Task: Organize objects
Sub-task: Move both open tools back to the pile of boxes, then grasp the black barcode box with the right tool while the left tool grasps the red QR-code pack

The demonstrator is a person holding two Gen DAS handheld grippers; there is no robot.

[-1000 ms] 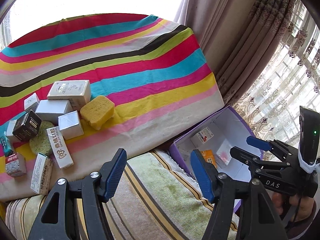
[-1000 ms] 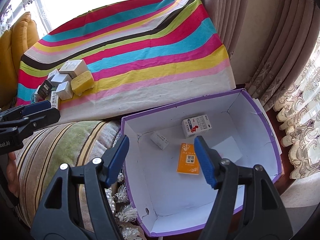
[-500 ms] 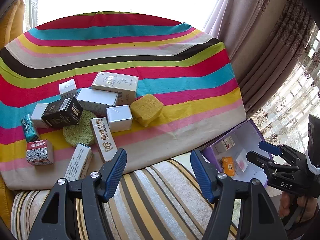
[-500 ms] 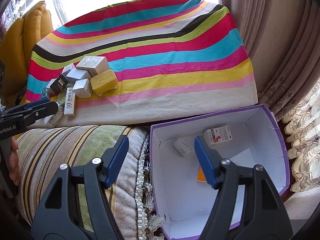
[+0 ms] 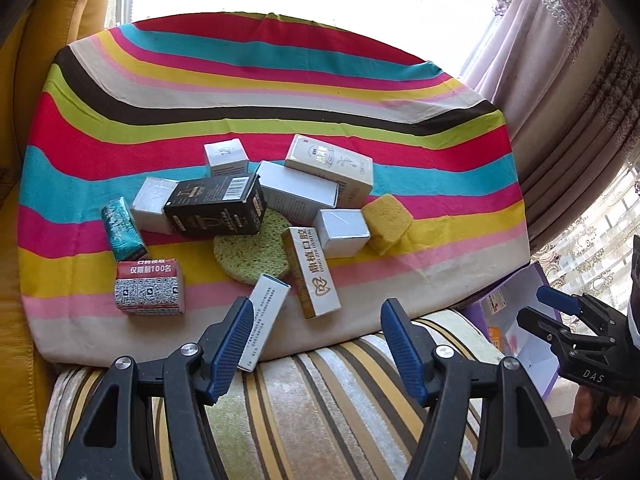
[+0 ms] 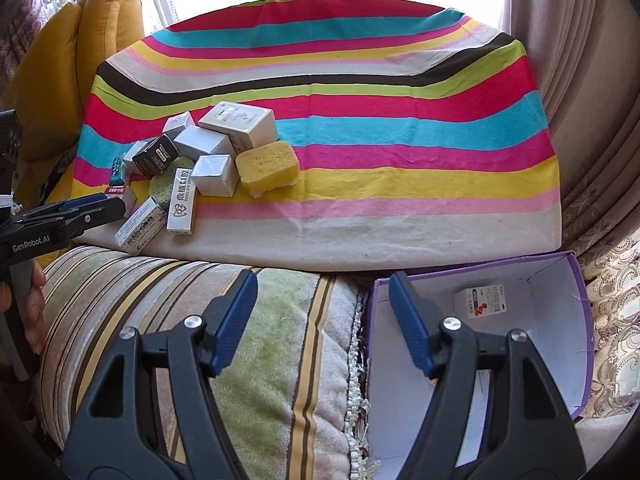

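Several small boxes and sponges lie in a pile on a striped cloth [image 5: 280,92]: a black box [image 5: 216,210], a yellow sponge [image 5: 386,222], a round green sponge [image 5: 250,252], a gold-white long box [image 5: 314,272] and a white box [image 5: 262,320] at the front edge. My left gripper [image 5: 316,332] is open and empty, just in front of the pile. My right gripper [image 6: 322,312] is open and empty, over the cushion beside a purple-rimmed box [image 6: 584,320] that holds a white-red carton [image 6: 480,302].
A striped cushion [image 6: 180,320] lies between the cloth and me. A yellow cushion [image 6: 80,40] stands at the left. Curtains [image 6: 592,120] hang at the right. The right gripper also shows at the right in the left wrist view [image 5: 560,316].
My left gripper has swung left from the purple box toward the pile. My right gripper has moved up and left off the box's inside to its left rim.
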